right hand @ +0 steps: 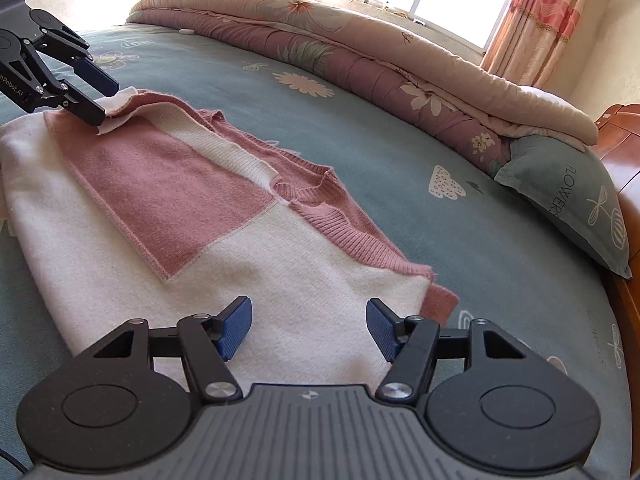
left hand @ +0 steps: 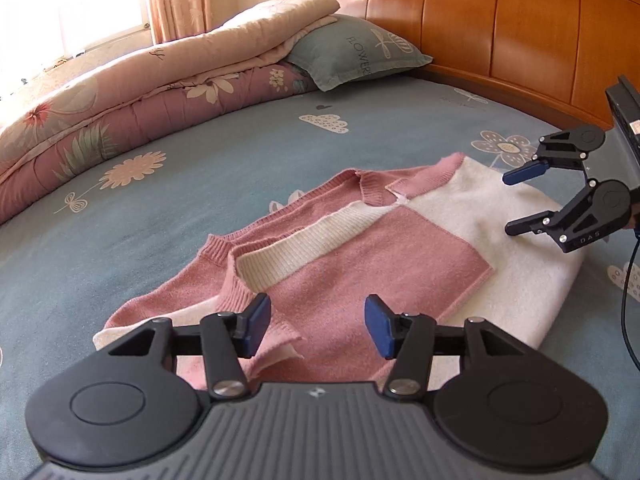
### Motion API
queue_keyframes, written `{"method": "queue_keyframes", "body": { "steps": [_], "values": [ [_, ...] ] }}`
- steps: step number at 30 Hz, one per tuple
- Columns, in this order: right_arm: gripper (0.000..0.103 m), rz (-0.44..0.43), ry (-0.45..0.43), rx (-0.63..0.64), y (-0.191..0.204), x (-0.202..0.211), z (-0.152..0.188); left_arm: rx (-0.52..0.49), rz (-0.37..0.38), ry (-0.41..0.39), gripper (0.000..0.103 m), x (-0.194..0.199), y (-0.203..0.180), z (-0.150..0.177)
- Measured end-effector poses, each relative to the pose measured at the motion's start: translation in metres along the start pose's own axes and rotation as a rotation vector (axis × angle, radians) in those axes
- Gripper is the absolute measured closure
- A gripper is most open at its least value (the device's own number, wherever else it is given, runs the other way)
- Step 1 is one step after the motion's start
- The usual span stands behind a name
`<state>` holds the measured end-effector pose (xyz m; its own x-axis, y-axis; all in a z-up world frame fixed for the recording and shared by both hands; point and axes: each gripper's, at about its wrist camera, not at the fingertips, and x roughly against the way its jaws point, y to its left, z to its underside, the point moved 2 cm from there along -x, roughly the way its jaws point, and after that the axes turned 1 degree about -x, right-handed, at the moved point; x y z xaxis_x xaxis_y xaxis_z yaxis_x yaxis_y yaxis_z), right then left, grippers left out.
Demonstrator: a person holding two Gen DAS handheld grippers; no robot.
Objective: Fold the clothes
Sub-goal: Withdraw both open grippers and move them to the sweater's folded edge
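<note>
A pink and cream knitted sweater (left hand: 372,248) lies partly folded on the bed, with its sleeves laid across the body. It also shows in the right wrist view (right hand: 168,184). My left gripper (left hand: 316,326) is open and empty, hovering over the sweater's pink hem end; in the right wrist view it (right hand: 105,98) sits at the far corner of the sweater. My right gripper (right hand: 308,328) is open and empty over the cream end; in the left wrist view it (left hand: 510,202) hangs at the sweater's right edge.
The blue-grey floral bedsheet (left hand: 200,200) surrounds the sweater. A rolled floral quilt (left hand: 120,92) and a teal pillow (left hand: 356,48) lie at the back, before a wooden headboard (left hand: 500,20). A window with curtains (right hand: 532,12) is behind the quilt.
</note>
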<state>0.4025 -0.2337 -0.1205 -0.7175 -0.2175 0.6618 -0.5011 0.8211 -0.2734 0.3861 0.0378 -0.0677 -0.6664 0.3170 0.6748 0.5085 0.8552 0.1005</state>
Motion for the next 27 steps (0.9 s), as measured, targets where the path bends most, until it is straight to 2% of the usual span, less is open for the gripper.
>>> {"method": "queue_keyframes", "body": {
  "steps": [3,5,8,10,11,18,19,21,22,25,27],
  "values": [
    [0.034,0.003,0.013,-0.013,0.010,0.003,0.011,-0.009,-0.023,0.068,0.049,-0.011,0.004,0.008],
    [0.033,0.010,0.007,-0.040,0.012,0.006,0.014,-0.021,-0.141,0.075,0.048,-0.017,0.015,0.007],
    [0.032,0.012,0.003,-0.053,0.014,0.010,0.014,-0.009,-0.370,0.044,0.050,-0.020,0.044,0.000],
    [0.032,0.019,0.003,-0.042,0.016,0.013,0.014,-0.002,-0.443,0.029,0.050,-0.016,0.057,-0.004],
    [0.032,0.025,0.001,-0.029,0.018,0.015,0.015,0.004,-0.456,0.028,0.050,-0.014,0.060,-0.005],
    [0.032,0.030,-0.033,0.000,0.026,0.032,0.013,-0.019,-0.372,-0.052,0.049,0.021,0.038,-0.004],
    [0.032,0.018,-0.039,-0.001,0.028,0.034,0.012,-0.028,-0.349,-0.064,0.049,0.025,0.032,-0.004],
    [0.032,0.001,-0.047,0.000,0.031,0.036,0.010,-0.042,-0.239,-0.068,0.045,0.027,0.021,-0.002],
    [0.031,-0.003,-0.045,0.005,0.033,0.035,0.009,-0.046,-0.199,-0.055,0.045,0.024,0.017,0.000],
    [0.031,-0.016,-0.034,0.001,0.037,0.030,0.009,-0.052,-0.141,0.015,0.043,-0.001,0.010,0.006],
    [0.031,-0.028,-0.024,-0.019,0.036,0.028,0.012,0.002,-0.174,0.061,0.043,-0.021,0.021,0.014]
  ]
}}
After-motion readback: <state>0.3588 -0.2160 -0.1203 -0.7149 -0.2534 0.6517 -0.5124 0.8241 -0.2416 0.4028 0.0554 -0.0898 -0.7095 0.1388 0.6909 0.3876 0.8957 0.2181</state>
